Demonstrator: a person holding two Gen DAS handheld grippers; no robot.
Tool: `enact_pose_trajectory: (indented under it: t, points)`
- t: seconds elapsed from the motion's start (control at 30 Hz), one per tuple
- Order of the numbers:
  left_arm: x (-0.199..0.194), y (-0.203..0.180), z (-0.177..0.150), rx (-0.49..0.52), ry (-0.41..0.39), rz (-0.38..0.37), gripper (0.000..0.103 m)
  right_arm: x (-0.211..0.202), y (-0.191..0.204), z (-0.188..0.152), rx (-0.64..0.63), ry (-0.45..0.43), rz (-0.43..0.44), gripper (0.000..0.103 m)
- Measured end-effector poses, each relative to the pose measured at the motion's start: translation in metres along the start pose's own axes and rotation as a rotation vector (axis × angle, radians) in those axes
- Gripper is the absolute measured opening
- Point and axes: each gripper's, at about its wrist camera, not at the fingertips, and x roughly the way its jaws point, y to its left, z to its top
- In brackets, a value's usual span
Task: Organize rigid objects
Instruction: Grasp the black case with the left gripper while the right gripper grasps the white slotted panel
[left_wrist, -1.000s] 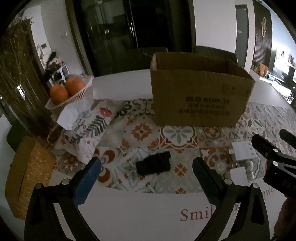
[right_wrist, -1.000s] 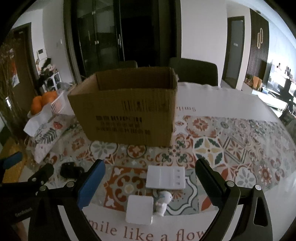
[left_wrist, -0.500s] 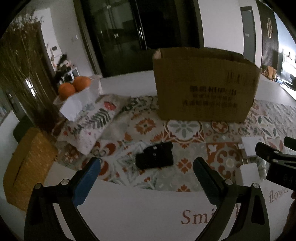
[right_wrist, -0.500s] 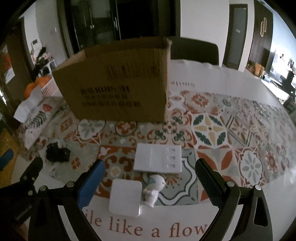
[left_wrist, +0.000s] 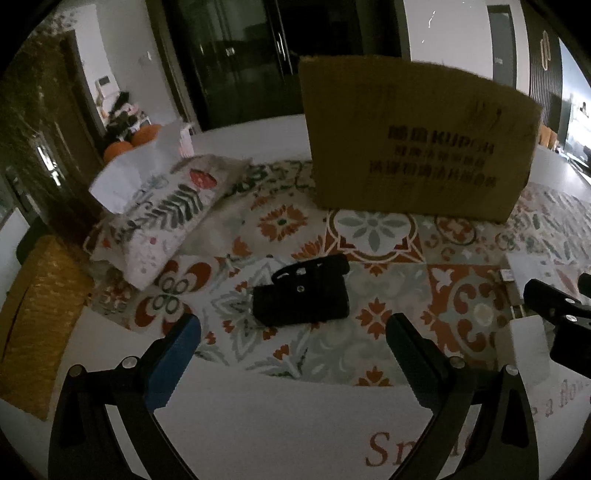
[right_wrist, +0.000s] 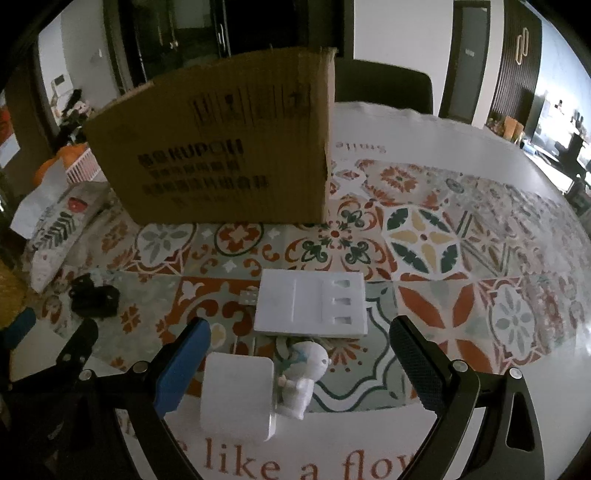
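A black camera-like object lies on the patterned tablecloth, just ahead of my open, empty left gripper; it also shows at the left of the right wrist view. My right gripper is open and empty, low over a white square box and a small white figurine, which lie between its fingers. A flat white panel lies just beyond them. A brown cardboard box stands open-topped behind, also in the left wrist view.
A floral cushion and a white basket with oranges sit at the left. A yellow woven thing is beside the table's left edge. A dark chair stands behind the table. The right gripper's finger shows at the right.
Both grippers have moved forward and lower toward the table. The black object and the white items now sit closer and larger. Both grippers stay open.
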Motion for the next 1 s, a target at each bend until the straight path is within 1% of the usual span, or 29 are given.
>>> enact_pose_trajectory:
  t: [0.13, 0.33, 0.5, 0.6, 0.83, 0.9, 0.93, 0.97, 1.0]
  points:
    - [0.016, 0.001, 0.001, -0.013, 0.052, -0.03, 0.102, 0.015, 0.001, 0.001, 0.002, 0.028, -0.001, 0.098]
    - [0.032, -0.001, 0.003, -0.022, 0.073, -0.03, 0.102, 0.032, 0.0, 0.005, -0.003, 0.048, -0.022, 0.098]
    - [0.04, -0.006, 0.006, -0.008, 0.092, -0.031, 0.102, 0.049, -0.006, 0.008, 0.011, 0.077, -0.041, 0.098]
    - [0.04, -0.008, 0.005, -0.002, 0.087, -0.029, 0.102, 0.056, -0.009, 0.008, 0.02, 0.098, -0.034, 0.098]
    - [0.043, -0.008, 0.007, 0.0, 0.074, -0.032, 0.101, 0.062, -0.013, 0.012, 0.002, 0.094, -0.032, 0.097]
    - [0.043, -0.007, 0.006, 0.001, 0.069, -0.039, 0.099, 0.062, -0.013, 0.013, -0.002, 0.086, -0.029, 0.093]
    - [0.043, -0.007, 0.006, 0.001, 0.064, -0.041, 0.096, 0.062, -0.013, 0.014, -0.006, 0.079, -0.029, 0.09]
    - [0.043, -0.007, 0.006, 0.002, 0.059, -0.041, 0.093, 0.061, -0.013, 0.014, -0.006, 0.077, -0.032, 0.09]
    - [0.043, -0.007, 0.006, 0.005, 0.053, -0.042, 0.086, 0.061, -0.013, 0.013, -0.005, 0.077, -0.029, 0.09]
